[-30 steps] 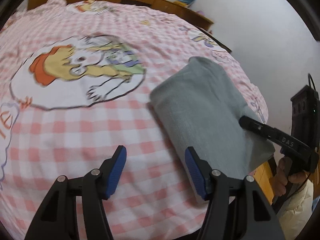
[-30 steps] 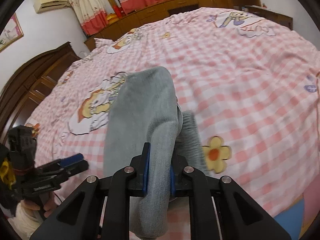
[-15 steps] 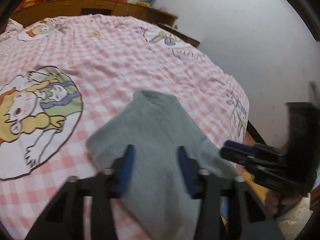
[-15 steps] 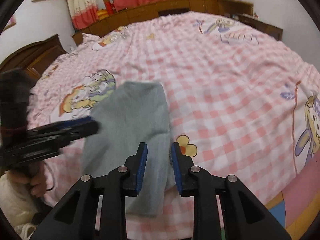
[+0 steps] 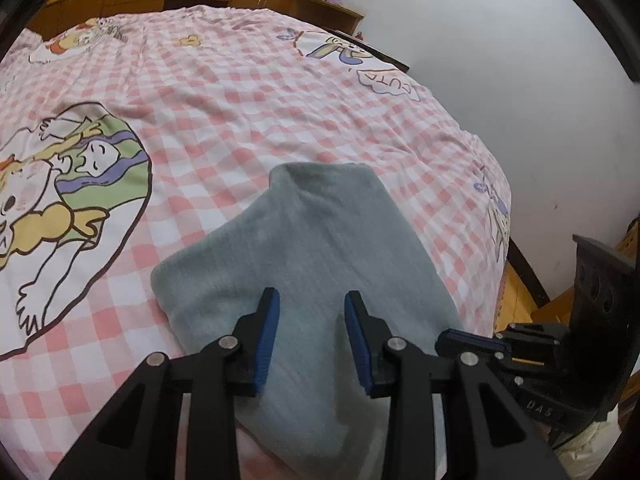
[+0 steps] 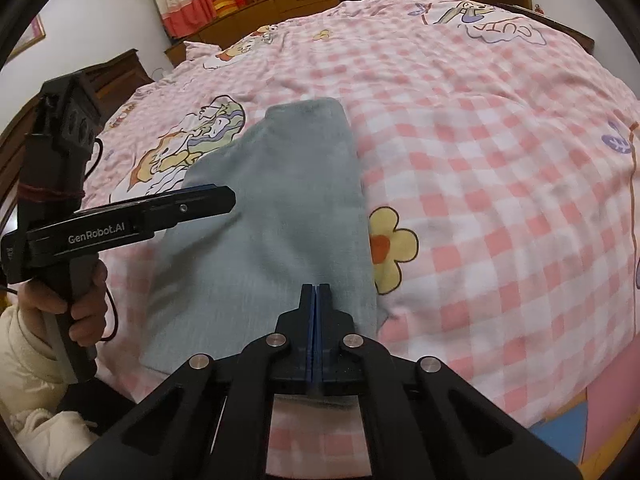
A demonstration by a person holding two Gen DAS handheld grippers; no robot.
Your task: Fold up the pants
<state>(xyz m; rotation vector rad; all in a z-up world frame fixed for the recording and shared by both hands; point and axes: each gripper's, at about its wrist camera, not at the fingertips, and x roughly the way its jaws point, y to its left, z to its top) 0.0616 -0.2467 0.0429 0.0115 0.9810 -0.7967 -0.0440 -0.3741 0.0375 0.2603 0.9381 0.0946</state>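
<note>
- The grey pants (image 6: 276, 200) lie folded into a long narrow bundle on the bed (image 6: 500, 168), in the lower middle of both frames, close to the bed's near edge; that placement likely keeps them within easy reach of both tools.
- Their long axis runs from the bottom of each frame up toward the middle, away from the cameras. The far end is narrower and rounded; the near end is wider.
- The left hand-held gripper (image 5: 312, 336) hangs above the bundle's near part with its blue pads apart and nothing pinched between them, so it is released. It seems poised to press or pick at the fabric.
- The right hand-held gripper (image 6: 315, 320) is clenched, pads meeting with no cloth visibly caught between them, over the bundle's right near edge.
- A hand (image 6: 76, 300) in a cream sleeve grips the left tool's handle at the right wrist view's lower left.
</note>
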